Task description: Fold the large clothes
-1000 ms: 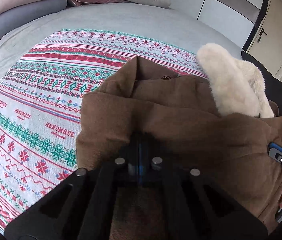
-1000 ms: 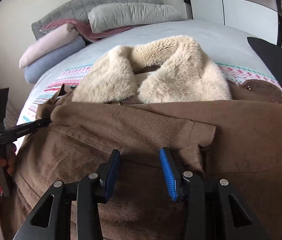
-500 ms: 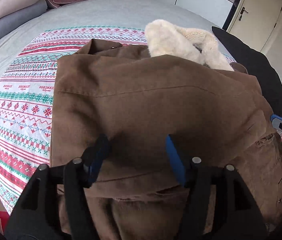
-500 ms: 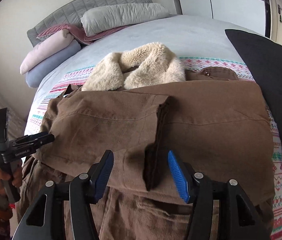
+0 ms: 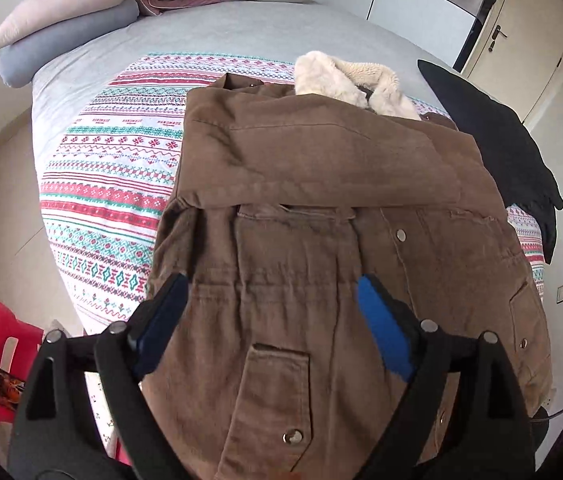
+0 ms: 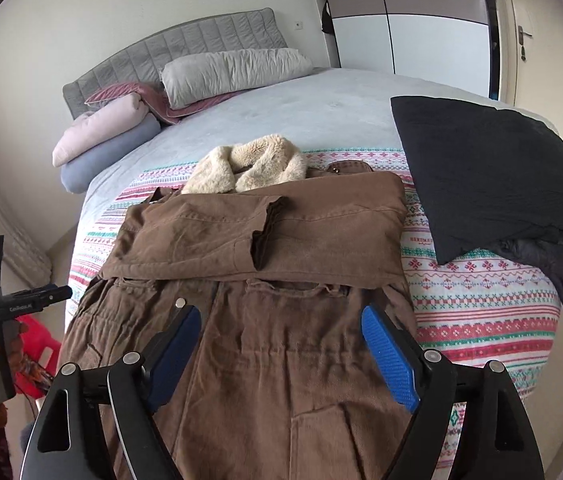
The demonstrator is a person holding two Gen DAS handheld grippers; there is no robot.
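Both sleeves are seen folded across the brown coat on the bed; the left hand-held gripper and right hand-held gripper, jaws just opened wide, are held empty at 6 o'clock.

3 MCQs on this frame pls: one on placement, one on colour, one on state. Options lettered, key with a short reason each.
1. Where does the black garment lie relative to the brown coat in the right wrist view?
A. on top of it
B. to its right on the bed
C. under its collar

2. What colour is the coat's fur collar?
A. cream
B. red
C. black

3. How are the sleeves arranged?
A. spread out to both sides
C. hanging off the bed
B. folded across the chest

Key: 1 B, it rests on the patterned cover beside the coat. 2 A, pale cream pile at the top of the coat. 3 B, both lie crosswise over the body and meet near the middle.
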